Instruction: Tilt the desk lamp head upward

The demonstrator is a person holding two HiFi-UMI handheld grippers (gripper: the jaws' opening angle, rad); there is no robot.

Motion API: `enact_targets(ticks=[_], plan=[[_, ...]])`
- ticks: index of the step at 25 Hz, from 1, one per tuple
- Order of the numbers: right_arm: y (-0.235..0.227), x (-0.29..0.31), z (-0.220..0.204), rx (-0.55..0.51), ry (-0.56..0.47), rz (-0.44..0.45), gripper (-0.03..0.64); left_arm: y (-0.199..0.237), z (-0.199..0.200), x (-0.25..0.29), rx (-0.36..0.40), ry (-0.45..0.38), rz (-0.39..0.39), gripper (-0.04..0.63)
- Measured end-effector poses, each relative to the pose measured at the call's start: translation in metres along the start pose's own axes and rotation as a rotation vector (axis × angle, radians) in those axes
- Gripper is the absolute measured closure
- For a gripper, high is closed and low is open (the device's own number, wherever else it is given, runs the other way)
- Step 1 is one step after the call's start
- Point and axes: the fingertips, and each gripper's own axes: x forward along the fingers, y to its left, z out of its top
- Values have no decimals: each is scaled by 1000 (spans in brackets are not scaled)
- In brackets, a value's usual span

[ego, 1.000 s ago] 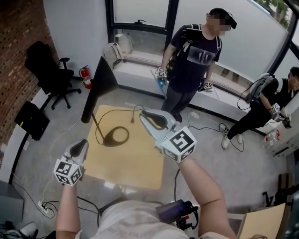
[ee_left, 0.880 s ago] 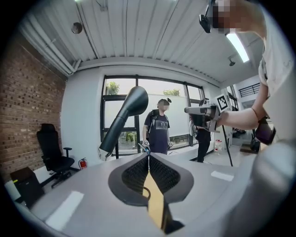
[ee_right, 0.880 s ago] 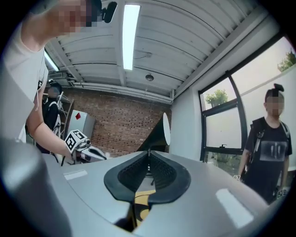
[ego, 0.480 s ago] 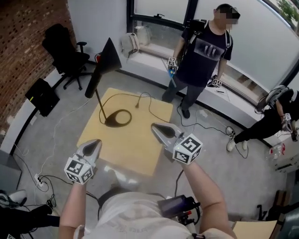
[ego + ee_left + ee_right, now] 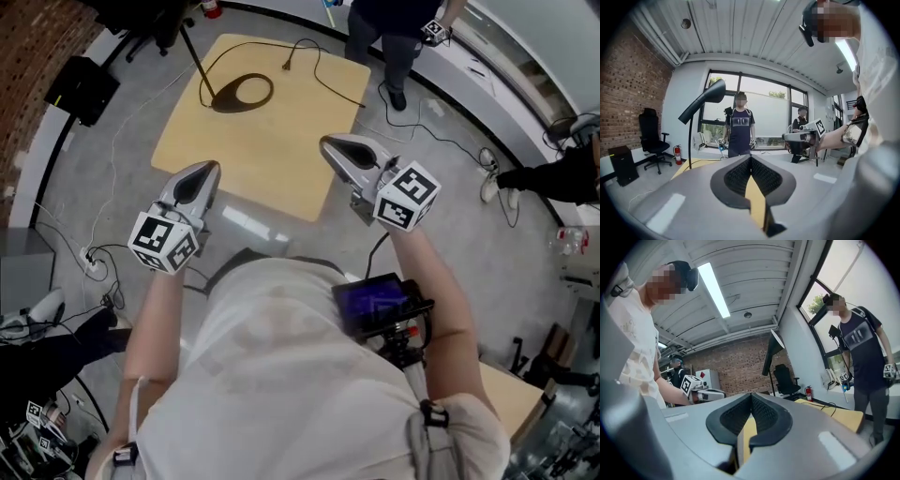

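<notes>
Brick wall (image 5: 628, 93), grey floor (image 5: 103, 178), black office chair (image 5: 649, 133), big windows (image 5: 764, 105), ceiling strip light (image 5: 715, 289).

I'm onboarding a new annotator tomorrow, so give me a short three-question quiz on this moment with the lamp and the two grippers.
1. True or false: the left gripper and the right gripper both have their jaws together with nothing between them.
2. Multiple choice: the ring base of the desk lamp stands on A) the grey floor, B) the wooden table, C) the window ledge.
3. Short answer: does either gripper touch the desk lamp?
Key: 1 true. 2 B. 3 No; both are clear of the lamp, which stands at the table's far side.
</notes>
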Motion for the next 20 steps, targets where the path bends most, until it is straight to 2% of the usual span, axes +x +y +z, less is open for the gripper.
enact_targets(ticks=[4, 12, 20], plan=[[15, 6, -13, 20, 3, 16, 604, -6, -13, -7, -10, 19, -15, 594], [32, 17, -12, 32, -27, 21, 604, -5, -26, -22, -10, 43, -33, 594], [32, 21, -10, 30, -30, 11, 604, -1, -23, -20, 7, 44, -49, 594]])
